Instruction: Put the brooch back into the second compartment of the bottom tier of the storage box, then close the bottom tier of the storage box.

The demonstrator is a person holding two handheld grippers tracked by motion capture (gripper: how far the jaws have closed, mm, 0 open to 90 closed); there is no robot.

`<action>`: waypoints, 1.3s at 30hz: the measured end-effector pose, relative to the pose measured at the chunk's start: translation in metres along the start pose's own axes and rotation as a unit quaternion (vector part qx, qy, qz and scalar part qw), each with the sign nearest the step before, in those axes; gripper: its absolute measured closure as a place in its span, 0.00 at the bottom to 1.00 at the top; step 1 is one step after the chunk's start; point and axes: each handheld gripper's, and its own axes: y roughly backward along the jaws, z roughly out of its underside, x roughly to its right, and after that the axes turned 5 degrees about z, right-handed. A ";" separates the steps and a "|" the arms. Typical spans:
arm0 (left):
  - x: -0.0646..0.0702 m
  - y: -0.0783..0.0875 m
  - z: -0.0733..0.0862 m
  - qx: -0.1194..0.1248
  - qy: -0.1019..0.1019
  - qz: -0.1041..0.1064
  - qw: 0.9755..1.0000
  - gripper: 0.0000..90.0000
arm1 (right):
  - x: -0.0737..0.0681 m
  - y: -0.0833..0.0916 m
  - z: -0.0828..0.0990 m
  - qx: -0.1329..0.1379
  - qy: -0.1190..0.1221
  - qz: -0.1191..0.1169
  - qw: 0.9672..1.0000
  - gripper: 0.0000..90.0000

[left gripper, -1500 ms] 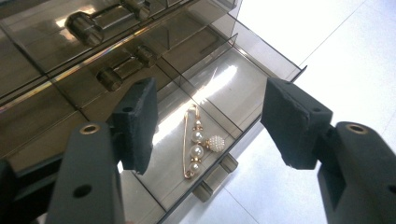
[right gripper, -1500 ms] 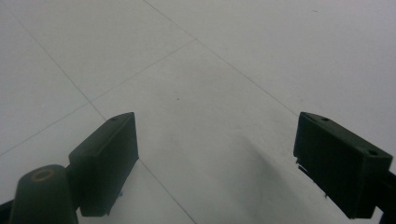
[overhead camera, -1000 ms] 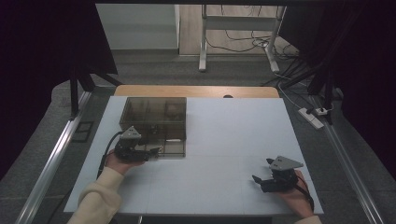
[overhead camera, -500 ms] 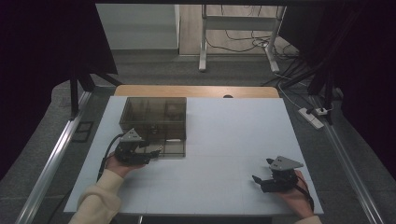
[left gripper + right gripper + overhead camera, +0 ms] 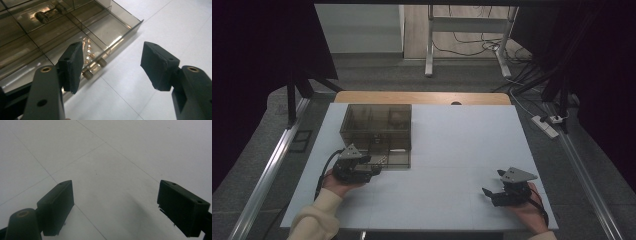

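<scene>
My left gripper stands spread, pinching nothing, at the near edge of the smoky transparent plastic compartment box on the white table. The small gold-coloured trinkets in its near compartment are too tiny to identify. My right gripper, also spread and pinching nothing, rests well apart over open tabletop.

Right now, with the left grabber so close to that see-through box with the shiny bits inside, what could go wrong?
1. The open left gripper sits at the edge of the box by its small knobs; a jaw could bump the box and slide it across the table.
2. The tiny gold pieces lie loose in one compartment; a jolt might scatter them.
</scene>
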 end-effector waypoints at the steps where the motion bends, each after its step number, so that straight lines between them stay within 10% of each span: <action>1: 0.002 0.001 0.001 0.001 0.000 -0.001 1.000 0.39 | 0.000 0.000 0.000 0.000 0.000 0.000 1.000 0.15; 14: 0.008 0.001 0.014 -0.006 -0.001 -0.004 1.000 0.40 | -0.001 0.000 0.000 -0.002 0.004 0.000 1.000 0.15; 21: 0.006 0.002 0.017 -0.010 -0.009 -0.013 1.000 0.55 | -0.001 -0.001 0.000 -0.005 0.005 0.001 1.000 0.15; 29: 0.005 -0.001 0.020 -0.030 -0.024 -0.020 0.999 0.98 | -0.002 -0.001 0.000 -0.006 0.005 0.000 1.000 0.15; 39: -0.005 -0.010 0.023 -0.070 -0.019 -0.077 0.994 0.98 | -0.002 -0.002 -0.001 -0.007 0.008 0.000 1.000 0.15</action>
